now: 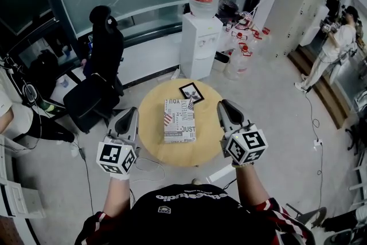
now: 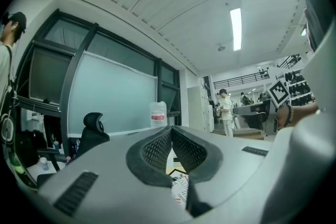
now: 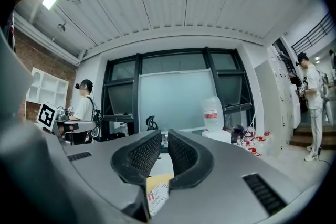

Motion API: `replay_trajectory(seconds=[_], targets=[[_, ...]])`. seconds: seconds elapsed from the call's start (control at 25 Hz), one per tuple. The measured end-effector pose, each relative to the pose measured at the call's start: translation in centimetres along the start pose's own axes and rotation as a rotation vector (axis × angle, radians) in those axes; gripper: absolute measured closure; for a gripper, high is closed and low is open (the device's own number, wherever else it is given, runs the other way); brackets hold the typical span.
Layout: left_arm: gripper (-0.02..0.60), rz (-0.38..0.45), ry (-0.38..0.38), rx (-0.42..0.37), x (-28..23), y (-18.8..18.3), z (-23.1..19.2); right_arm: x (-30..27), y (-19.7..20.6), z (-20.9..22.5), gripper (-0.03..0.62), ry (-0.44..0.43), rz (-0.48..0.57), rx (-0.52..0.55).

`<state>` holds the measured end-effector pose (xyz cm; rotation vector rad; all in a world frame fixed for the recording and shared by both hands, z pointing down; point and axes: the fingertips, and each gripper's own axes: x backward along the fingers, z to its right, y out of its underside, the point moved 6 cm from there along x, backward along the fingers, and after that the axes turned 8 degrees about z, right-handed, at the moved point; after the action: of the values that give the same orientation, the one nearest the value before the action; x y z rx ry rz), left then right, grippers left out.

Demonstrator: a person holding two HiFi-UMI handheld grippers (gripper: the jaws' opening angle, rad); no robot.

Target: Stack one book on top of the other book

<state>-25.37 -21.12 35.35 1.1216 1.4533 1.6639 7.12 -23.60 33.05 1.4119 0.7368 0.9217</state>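
A large book (image 1: 179, 119) with a white printed cover lies flat in the middle of the round wooden table (image 1: 152, 136). Just behind it lies a smaller dark book (image 1: 191, 92), tilted, apart from the large one. My left gripper (image 1: 131, 113) hovers at the table's left edge, its pads meeting at the tips with nothing between them (image 2: 171, 127). At the table's right edge, my right gripper (image 1: 225, 105) holds nothing, and a narrow gap shows between its pads (image 3: 164, 134). Both point level, above the books. A corner of the large book (image 3: 157, 194) shows below the right jaws.
A water dispenser (image 1: 202, 37) stands behind the table, with bottles (image 1: 243, 46) beside it. A black office chair (image 1: 97, 80) is at the left. A person (image 1: 335, 46) stands at the far right. Cables (image 1: 312, 115) trail over the floor.
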Motion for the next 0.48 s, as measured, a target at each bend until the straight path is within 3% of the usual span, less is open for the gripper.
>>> replay_trajectory(seconds=[0.36,0.48], targets=[[0.565,0.006,0.014,-0.004,-0.13,-0.35,0.50,0.36,-0.01,0.07,0.554,0.027,0.003,0.030],[0.565,0.013,0.017,0.028,-0.12,-0.29,0.50,0.48,0.03,0.09,0.556,0.037,0.004,0.046]])
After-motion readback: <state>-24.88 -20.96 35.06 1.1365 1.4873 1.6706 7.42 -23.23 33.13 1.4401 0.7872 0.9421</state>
